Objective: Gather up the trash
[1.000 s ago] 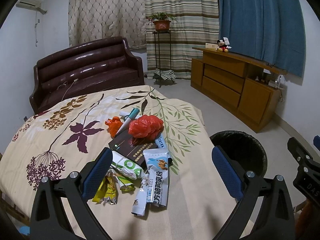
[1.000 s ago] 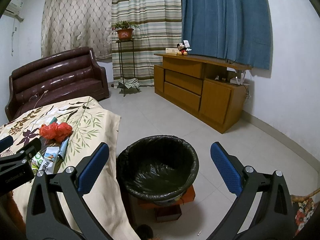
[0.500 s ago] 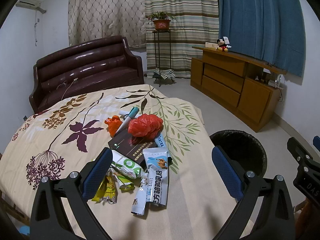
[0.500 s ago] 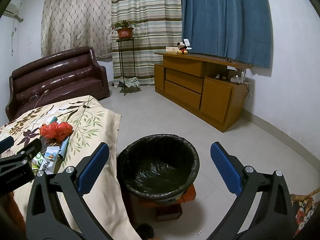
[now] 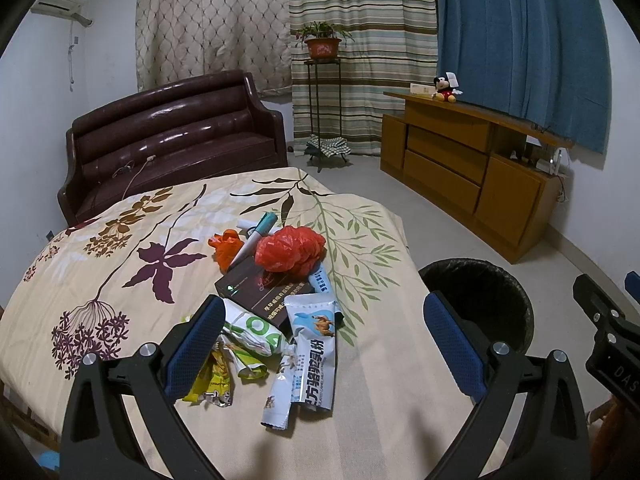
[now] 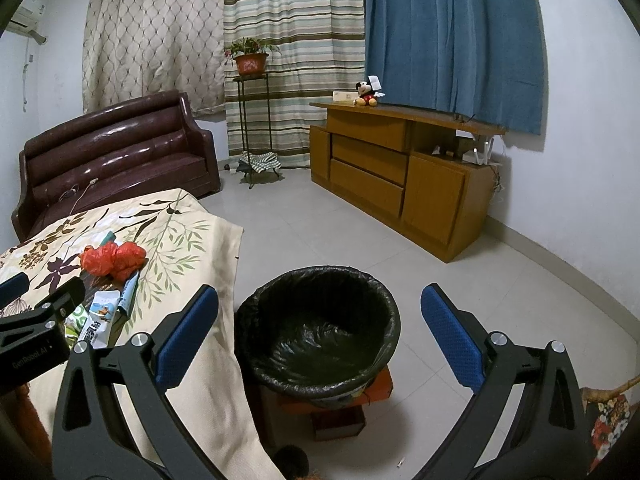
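Note:
A heap of trash lies on the floral cloth (image 5: 120,280): a crumpled red plastic bag (image 5: 290,248), an orange scrap (image 5: 225,245), a teal-capped pen (image 5: 256,236), a dark box (image 5: 260,292), white and blue sachets (image 5: 314,344), a green-white wrapper (image 5: 252,330) and yellow wrappers (image 5: 212,380). My left gripper (image 5: 320,344) is open and empty, hovering just above the near wrappers. My right gripper (image 6: 320,336) is open and empty above the black-lined trash bin (image 6: 320,320), which also shows in the left wrist view (image 5: 480,304).
The bin stands on a low red-brown stand (image 6: 344,400) beside the cloth's hanging edge (image 6: 224,360). A dark leather sofa (image 5: 172,140) is behind the table. A wooden cabinet (image 6: 400,176) and a plant stand (image 6: 252,120) line the far wall.
Both views barely shift; the left gripper has eased slightly forward and down toward the pile. Both grippers stay open.

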`<control>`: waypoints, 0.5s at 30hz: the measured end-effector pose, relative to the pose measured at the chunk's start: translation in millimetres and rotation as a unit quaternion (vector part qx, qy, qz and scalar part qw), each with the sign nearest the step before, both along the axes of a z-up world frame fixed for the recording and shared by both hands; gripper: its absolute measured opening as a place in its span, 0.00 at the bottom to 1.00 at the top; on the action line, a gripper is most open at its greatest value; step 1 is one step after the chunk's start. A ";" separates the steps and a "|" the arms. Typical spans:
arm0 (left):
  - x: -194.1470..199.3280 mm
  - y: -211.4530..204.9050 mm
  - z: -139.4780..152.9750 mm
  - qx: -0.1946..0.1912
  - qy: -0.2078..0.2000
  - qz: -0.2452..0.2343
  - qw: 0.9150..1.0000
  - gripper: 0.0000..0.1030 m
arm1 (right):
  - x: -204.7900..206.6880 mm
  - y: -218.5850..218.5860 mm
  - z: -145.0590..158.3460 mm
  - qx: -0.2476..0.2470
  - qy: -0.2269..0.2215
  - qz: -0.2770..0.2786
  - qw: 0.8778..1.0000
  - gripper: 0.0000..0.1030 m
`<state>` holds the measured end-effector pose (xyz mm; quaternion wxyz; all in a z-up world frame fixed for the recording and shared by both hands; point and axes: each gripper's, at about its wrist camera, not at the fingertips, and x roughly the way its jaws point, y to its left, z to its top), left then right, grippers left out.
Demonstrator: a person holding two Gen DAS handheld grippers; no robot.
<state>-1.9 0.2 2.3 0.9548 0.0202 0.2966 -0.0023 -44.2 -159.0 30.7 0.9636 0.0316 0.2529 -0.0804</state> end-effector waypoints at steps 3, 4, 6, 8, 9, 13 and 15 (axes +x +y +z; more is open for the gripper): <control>0.0 -0.2 -0.2 0.000 0.001 0.000 1.000 0.94 | 0.8 -0.9 -1.3 0.000 0.001 0.000 1.000 0.96; 0.1 -0.1 -0.1 0.000 0.000 0.000 1.000 0.94 | 0.6 -0.8 -1.4 0.000 0.000 0.000 1.000 0.96; 0.2 -0.1 -0.1 0.000 0.000 0.001 1.000 0.94 | 0.8 -0.6 -0.9 0.000 0.001 0.000 1.000 0.96; 0.2 -0.3 -0.2 0.000 0.000 0.001 1.000 0.94 | 0.7 -0.5 -0.7 0.001 0.001 0.000 1.000 0.96; 0.2 -0.3 -0.3 0.000 0.000 0.001 1.000 0.94 | 0.8 -0.4 -0.5 0.001 0.001 0.000 1.000 0.96; 0.4 -0.2 -0.2 0.000 0.001 0.001 1.000 0.94 | 1.3 -0.2 0.3 0.001 0.002 0.000 1.000 0.96; 0.5 -0.4 -0.7 -0.001 0.001 0.001 1.000 0.94 | 1.5 0.0 0.8 0.000 0.002 0.000 1.000 0.96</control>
